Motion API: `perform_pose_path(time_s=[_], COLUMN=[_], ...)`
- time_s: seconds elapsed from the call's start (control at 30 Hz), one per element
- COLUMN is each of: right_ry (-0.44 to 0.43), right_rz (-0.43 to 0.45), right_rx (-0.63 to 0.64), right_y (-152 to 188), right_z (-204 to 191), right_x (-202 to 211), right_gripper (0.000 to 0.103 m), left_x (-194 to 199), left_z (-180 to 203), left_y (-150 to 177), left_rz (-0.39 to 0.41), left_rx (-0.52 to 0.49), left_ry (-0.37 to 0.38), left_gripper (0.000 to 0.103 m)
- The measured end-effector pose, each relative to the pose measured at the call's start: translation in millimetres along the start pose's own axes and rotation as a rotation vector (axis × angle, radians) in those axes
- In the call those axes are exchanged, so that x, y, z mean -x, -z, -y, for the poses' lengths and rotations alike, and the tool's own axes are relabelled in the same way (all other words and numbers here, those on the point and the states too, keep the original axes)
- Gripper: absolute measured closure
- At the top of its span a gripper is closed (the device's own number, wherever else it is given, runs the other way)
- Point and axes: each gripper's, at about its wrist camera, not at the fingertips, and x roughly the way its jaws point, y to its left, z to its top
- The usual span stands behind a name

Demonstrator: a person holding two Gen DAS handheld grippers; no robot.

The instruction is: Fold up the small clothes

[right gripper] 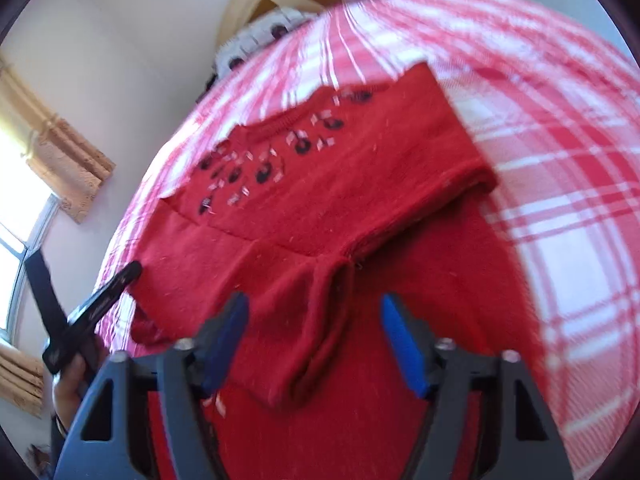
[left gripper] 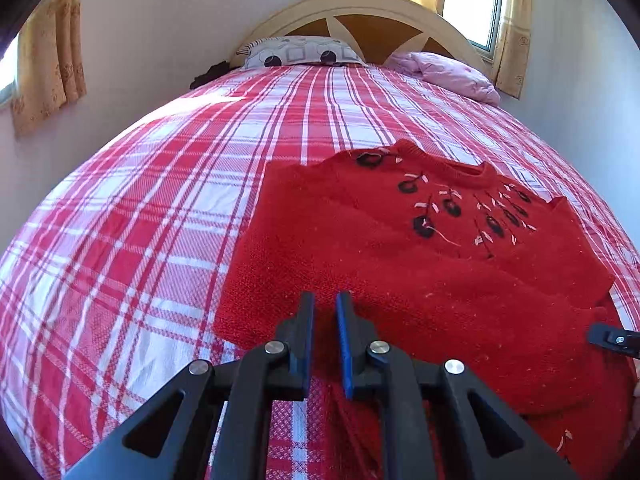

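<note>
- On the red-and-white plaid bedspread (left gripper: 160, 208) lay the red knitted sweater (left gripper: 400, 264), collar toward the headboard (left gripper: 360, 12), both sleeves already turned in across the body; the hem end sat nearest both grippers.
- Left gripper (left gripper: 325, 304): jaws nearly together above the sweater's near left edge. No fabric visible between the pads at the tips, so judged shut and empty.
- Right gripper (right gripper: 314, 308): jaws roughly half open, straddling a raised ridge of the folded-in sleeve (right gripper: 320, 320). Pads not seen pressing on the knit. View was motion-blurred.
- Risk: right jaws could close on the sleeve ridge alone and drag the sleeve out of its fold instead of lifting the hem.
- Risk: with the left jaws closed, only one corner would rise, skewing the fold.
- Risk: loose knit could snag on a pad and pull the whole garment along the bedspread.
</note>
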Motion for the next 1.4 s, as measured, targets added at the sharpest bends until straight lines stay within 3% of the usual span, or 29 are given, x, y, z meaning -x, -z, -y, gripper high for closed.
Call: perform_pose_path(time_s=[0.03, 0.1, 0.33, 0.47, 0.63, 0.9, 1.13, 1.27, 1.4], right_ry=[0.004, 0.025, 0.035, 0.053, 0.121, 0.167, 0.224, 0.207, 0.246], right_rz=[-0.018, -0.015, 0.123, 0.15, 0.177, 0.174, 0.123, 0.118, 0.113], right_rx=[0.015, 0.071, 0.151, 0.148, 0.127, 0.084, 0.044, 0.007, 0.008], right_y=[-0.6, -1.4, -11.8, -18.7, -20.6, -28.0, -38.0, -35.5, -26.6], right_z=[-2.6, -11.7, -23.4, -18.3, -1.6, 29.6, 61.6, 70.6, 71.1], right_x=[-5.1, -2.7, 50.4, 59.0, 62.8, 66.8, 35.5, 32.0, 42.3], right_gripper=[0.061, 0.089, 0.092, 0.092, 0.092, 0.092, 0.092, 0.09, 0.084], left_x=[-0.1, 0.7, 1.0, 3.8, 30.3, 2.8, -1.7, 2.8, 23.7], left_z=[-0.5, 0.2, -0.5, 0.5, -4.1, -1.6, 7.8, 4.5, -2.2], left_y=[0.0, -1.6, 0.3, 0.3, 2.3, -4.9, -3.3, -2.7, -10.2], left_rz=[0.002, 0.012, 0.011, 0.018, 0.135, 0.028, 0.02, 0.037, 0.133], left_rx=[0.0, 0.001, 0.002, -0.009, 0.021, 0.011, -0.035, -0.019, 0.022], left_ry=[0.001, 0.002, 0.005, 0.0, 0.013, -0.041, -0.065, -0.078, -0.1], left_gripper=[0.092, 0.092, 0.092, 0.091, 0.091, 0.091, 0.091, 0.091, 0.091])
